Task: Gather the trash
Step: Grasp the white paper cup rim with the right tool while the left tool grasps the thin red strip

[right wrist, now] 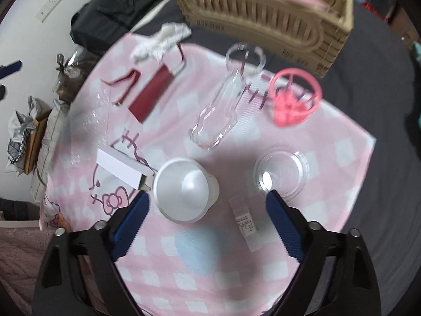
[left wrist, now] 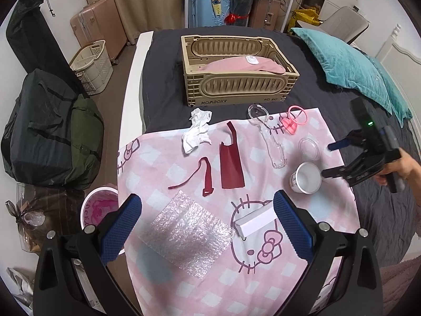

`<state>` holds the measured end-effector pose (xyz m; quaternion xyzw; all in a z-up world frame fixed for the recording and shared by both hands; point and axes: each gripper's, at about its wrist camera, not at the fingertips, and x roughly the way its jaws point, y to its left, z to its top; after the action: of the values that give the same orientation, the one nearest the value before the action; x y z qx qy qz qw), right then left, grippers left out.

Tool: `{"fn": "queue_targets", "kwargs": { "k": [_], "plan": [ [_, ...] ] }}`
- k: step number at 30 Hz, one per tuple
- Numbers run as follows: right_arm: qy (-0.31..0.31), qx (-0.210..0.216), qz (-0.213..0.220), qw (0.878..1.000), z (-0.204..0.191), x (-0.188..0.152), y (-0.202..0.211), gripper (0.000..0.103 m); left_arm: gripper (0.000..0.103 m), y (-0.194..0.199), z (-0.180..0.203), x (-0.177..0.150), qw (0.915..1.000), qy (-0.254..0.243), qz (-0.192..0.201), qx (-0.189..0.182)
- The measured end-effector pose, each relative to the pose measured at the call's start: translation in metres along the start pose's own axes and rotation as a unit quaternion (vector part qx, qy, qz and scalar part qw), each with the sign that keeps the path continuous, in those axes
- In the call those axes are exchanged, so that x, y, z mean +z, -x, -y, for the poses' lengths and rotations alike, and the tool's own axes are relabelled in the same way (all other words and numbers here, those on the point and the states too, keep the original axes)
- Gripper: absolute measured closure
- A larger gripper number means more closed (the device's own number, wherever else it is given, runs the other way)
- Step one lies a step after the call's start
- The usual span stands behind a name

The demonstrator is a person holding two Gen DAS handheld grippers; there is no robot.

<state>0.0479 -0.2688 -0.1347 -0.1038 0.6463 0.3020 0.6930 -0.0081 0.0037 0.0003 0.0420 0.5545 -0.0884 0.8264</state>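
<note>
Trash spread on a pink cloth (left wrist: 302, 129) on a bed, with both grippers spread wide and empty.

The right gripper (right wrist: 208, 208) is pointed down at the cloth's right edge, its jaws released; the white cup (right wrist: 186, 189) is seen lying on its side between the blue pads, nearer the left one, untouched. A clear lid (right wrist: 282, 175) lies just past the right pad. The left gripper (left wrist: 208, 210) is held open over the bubble wrap (left wrist: 186, 234) and white box (left wrist: 256, 221) near the front edge.
</note>
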Motion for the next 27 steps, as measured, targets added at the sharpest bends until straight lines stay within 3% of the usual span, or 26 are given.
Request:
{"fn": "queue_targets", "kwargs": {
  "k": [3,7,9,11,13,15,21,27],
  "plan": [
    [0.005,-0.012,-0.017,1.000,0.000,0.004,-0.019,0.021,0.005,-0.005,-0.001,0.000,1.0000,0.003,-0.003,-0.004],
    [0.007,-0.019,-0.033,0.999,0.000,0.008,-0.037,0.035,0.005,-0.012,-0.004,-0.002,0.9999,0.007,-0.009,-0.007],
    [0.006,-0.024,-0.042,0.999,0.002,0.009,-0.045,0.046,0.005,-0.015,-0.007,-0.003,0.9999,0.008,-0.011,-0.007],
    [-0.004,-0.021,-0.052,0.998,0.003,0.009,-0.053,0.071,0.005,-0.016,-0.008,-0.005,0.9998,0.012,-0.012,-0.006],
    [-0.002,-0.014,-0.059,0.998,0.000,0.008,-0.060,0.089,0.005,-0.020,-0.012,-0.006,0.9997,0.016,-0.014,-0.005],
    [0.008,-0.026,-0.059,0.998,-0.004,0.006,-0.063,0.099,0.005,-0.024,-0.015,-0.008,0.9996,0.020,-0.017,-0.004],
    [0.023,-0.018,-0.051,0.998,-0.018,0.004,-0.057,0.099,0.005,-0.037,-0.021,-0.012,0.9997,0.016,-0.019,-0.007],
    [0.012,0.003,-0.037,0.999,-0.016,0.008,-0.039,0.099,0.005,-0.076,-0.015,-0.012,0.9988,-0.045,-0.018,-0.010]
  ]
}}
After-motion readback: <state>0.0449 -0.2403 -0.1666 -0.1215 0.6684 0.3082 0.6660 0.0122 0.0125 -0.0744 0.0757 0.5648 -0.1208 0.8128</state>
